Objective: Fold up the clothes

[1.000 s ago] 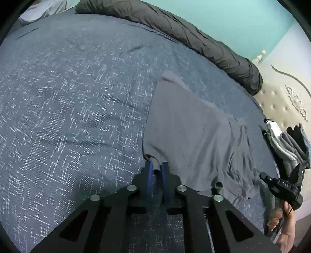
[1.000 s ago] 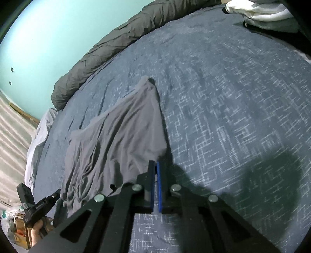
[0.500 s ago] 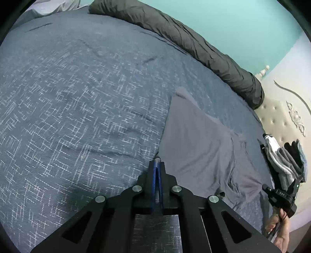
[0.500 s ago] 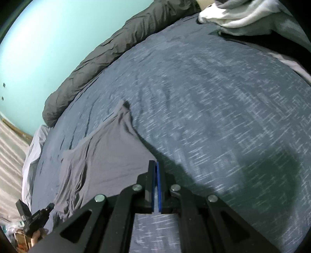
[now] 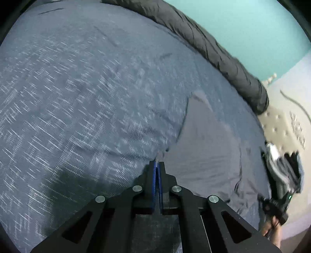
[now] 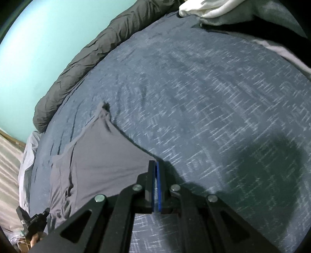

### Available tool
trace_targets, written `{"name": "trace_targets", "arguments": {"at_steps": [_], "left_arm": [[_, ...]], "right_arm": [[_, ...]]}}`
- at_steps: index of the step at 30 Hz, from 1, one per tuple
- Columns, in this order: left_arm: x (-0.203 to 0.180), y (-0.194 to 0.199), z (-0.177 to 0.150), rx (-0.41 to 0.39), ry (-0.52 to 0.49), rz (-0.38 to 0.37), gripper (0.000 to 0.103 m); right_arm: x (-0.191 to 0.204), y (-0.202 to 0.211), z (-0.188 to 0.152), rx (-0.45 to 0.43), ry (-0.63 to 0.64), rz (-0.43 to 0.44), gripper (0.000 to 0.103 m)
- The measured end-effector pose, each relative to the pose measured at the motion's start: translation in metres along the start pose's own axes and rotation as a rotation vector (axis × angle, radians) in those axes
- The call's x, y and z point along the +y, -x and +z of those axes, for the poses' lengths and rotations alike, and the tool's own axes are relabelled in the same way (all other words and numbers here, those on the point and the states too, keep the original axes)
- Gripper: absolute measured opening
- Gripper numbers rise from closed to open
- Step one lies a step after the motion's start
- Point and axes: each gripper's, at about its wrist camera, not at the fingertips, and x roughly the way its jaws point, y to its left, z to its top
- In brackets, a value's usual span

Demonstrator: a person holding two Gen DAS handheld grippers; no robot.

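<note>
Grey garment [image 5: 210, 148] corners pinched; left hand-held gripper [image 5: 157, 162], right hand-held gripper [image 6: 156, 163] clamped.

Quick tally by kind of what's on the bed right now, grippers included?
Grey garment being folded: 1
Dark rolled duvet along the far edge: 1
Clothes piles: 2, a white and grey one, another by the headboard
Grippers, both shut on the garment: 2, left gripper, right gripper
Total: 6
</note>
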Motion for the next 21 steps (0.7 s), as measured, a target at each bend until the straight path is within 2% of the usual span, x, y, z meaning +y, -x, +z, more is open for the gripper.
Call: {"name": "trace_targets", "arguments": {"at_steps": [5, 7, 10, 11, 13, 14, 18, 21], "left_arm": [[-0.005, 0.001, -0.002, 0.016, -0.017, 0.004, 0.004], [-0.005, 0.002, -0.002, 0.02, -0.016, 0.005, 0.011], [-0.004, 0.009, 0.0, -0.005, -0.014, 0.006, 0.014], [-0.003, 0.012, 0.001, -0.019, -0.015, 0.006, 0.015], [-0.003, 0.016, 0.006, -0.038, -0.013, -0.006, 0.021], [-0.004, 0.016, 0.008, -0.042, -0.011, -0.012, 0.026], [-0.013, 0.009, 0.02, -0.05, -0.021, -0.017, 0.03], [-0.02, 0.002, 0.028, -0.047, -0.04, -0.019, 0.03]], "right_arm": [[0.009, -0.004, -0.002, 0.02, 0.018, 0.016, 0.002], [0.009, -0.004, -0.002, 0.022, 0.007, 0.022, 0.002], [0.008, -0.001, -0.001, 0.009, -0.01, 0.015, 0.005], [0.009, 0.002, 0.0, 0.001, -0.015, 0.008, 0.007], [0.01, 0.006, 0.001, -0.017, -0.026, -0.005, 0.019], [0.011, 0.009, 0.001, -0.03, -0.032, -0.005, 0.029], [0.014, 0.016, 0.003, -0.083, -0.032, -0.007, 0.031], [0.013, 0.012, 0.006, -0.077, -0.028, 0.006, 0.031]]}}
